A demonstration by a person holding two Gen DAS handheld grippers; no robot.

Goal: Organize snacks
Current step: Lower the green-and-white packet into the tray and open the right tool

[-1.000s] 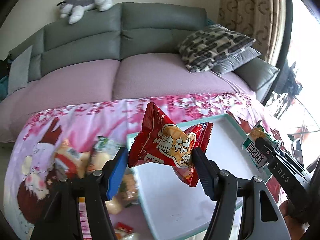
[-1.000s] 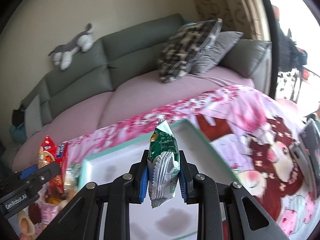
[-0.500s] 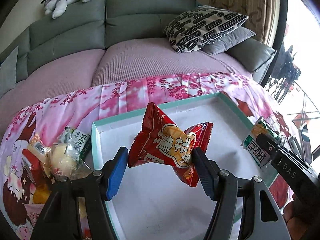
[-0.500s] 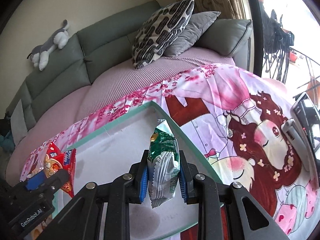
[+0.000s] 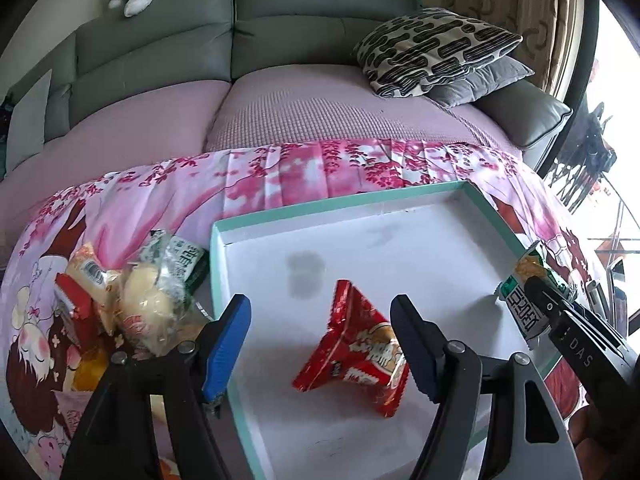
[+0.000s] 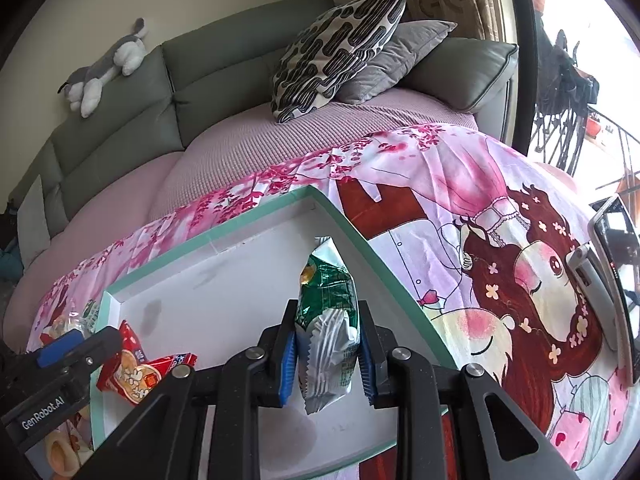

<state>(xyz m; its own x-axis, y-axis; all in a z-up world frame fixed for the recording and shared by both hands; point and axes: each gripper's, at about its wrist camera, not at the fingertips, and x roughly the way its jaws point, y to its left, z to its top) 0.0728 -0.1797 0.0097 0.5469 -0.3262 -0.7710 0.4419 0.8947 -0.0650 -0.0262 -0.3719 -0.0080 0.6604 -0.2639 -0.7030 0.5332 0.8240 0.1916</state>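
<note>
A counter under a pink cartoon cloth (image 5: 304,184) stands before a grey sofa (image 5: 280,20) with a purple cover, cushions and a plush toy. On it lies a white tray (image 5: 404,236) with a teal rim, mostly bare. The left gripper (image 5: 320,344), marked "GenRobot.AI", has just been opening its jaws; the red packet (image 5: 356,352) lies released on the tray. The right gripper (image 6: 328,354) is clenched on a green packet (image 6: 326,320) over the tray's right edge. More snacks (image 5: 132,292) lie heaped left of the tray.

Tray (image 5: 400,196) and snacks (image 5: 132,292) on pink cloth (image 5: 280,176)
</note>
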